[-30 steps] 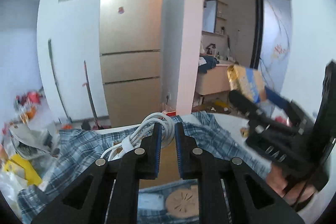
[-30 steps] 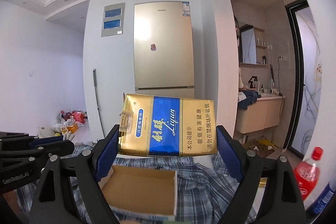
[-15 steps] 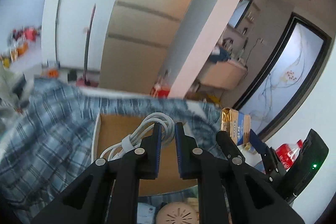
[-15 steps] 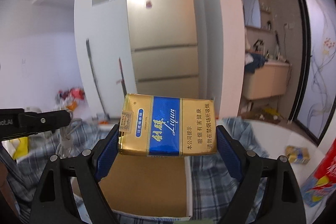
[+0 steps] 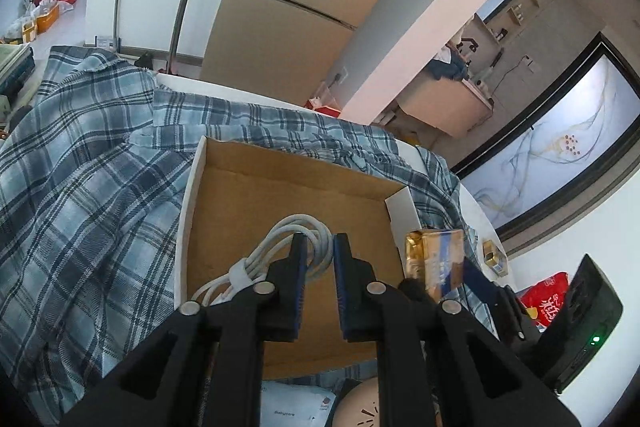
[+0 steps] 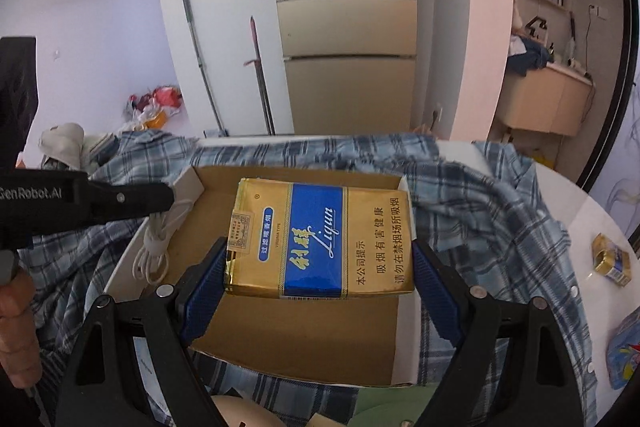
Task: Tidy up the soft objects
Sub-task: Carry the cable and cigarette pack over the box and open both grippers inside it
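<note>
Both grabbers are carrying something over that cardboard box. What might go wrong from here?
Two risks. The left gripper pinches only one loop of the white cable bundle, so the rest could snag on the cardboard box wall. The right gripper holds the soft cigarette pack by its ends; it could crumple, or the grippers could bump, being close together.

Readable print: a cigarette pack, a tool arm, a wipes packet.

The gold-and-blue cigarette pack [image 6: 320, 239] carries "Liqun" in white script on its blue band, "VIRGINIA TYPE" in small letters beside it, and Chinese lines, among them 本公司提示 and 吸烟有害健康 (a seal label at one corner is too small to read). The black left tool [image 6: 86, 205] bears "GenRobot.AI" in grey. A pale blue packet [image 5: 294, 405] at the box's near edge reads "Babycare".
</note>
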`<move>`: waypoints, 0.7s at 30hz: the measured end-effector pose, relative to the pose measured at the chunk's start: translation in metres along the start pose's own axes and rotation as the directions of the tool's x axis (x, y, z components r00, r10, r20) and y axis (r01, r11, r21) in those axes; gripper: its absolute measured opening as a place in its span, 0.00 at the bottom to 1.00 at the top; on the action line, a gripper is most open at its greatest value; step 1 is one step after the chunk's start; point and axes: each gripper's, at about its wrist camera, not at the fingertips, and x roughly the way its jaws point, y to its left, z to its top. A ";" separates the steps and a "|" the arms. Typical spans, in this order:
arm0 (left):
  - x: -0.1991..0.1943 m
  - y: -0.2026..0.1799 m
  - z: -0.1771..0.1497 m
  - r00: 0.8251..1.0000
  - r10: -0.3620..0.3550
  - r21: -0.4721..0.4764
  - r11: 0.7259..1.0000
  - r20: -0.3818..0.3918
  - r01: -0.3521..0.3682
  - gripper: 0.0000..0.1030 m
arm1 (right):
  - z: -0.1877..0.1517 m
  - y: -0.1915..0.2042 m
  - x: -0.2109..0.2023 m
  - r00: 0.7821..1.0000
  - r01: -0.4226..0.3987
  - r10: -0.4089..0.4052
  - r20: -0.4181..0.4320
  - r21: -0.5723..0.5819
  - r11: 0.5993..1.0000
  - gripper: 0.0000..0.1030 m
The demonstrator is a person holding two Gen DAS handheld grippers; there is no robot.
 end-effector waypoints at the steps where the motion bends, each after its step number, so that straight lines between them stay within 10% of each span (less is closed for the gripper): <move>1: 0.000 0.001 0.000 1.000 0.002 -0.004 1.000 0.001 -0.002 0.14 | -0.001 0.000 0.001 1.000 -0.003 0.003 -0.006 -0.002 1.000 0.84; 6: -0.005 0.005 0.003 0.996 0.082 -0.001 0.997 0.036 -0.082 0.51 | 0.000 -0.003 0.002 1.000 -0.012 0.012 -0.014 0.020 1.000 0.85; 13: -0.020 -0.003 0.005 0.985 0.145 0.047 0.987 0.098 -0.151 0.53 | 0.001 0.002 -0.003 1.000 -0.012 0.012 0.000 -0.006 1.000 0.95; 21: -0.071 -0.043 -0.004 0.928 0.194 0.196 0.944 0.318 -0.264 0.53 | 0.013 -0.004 -0.032 0.997 -0.011 0.010 0.074 0.014 1.000 0.95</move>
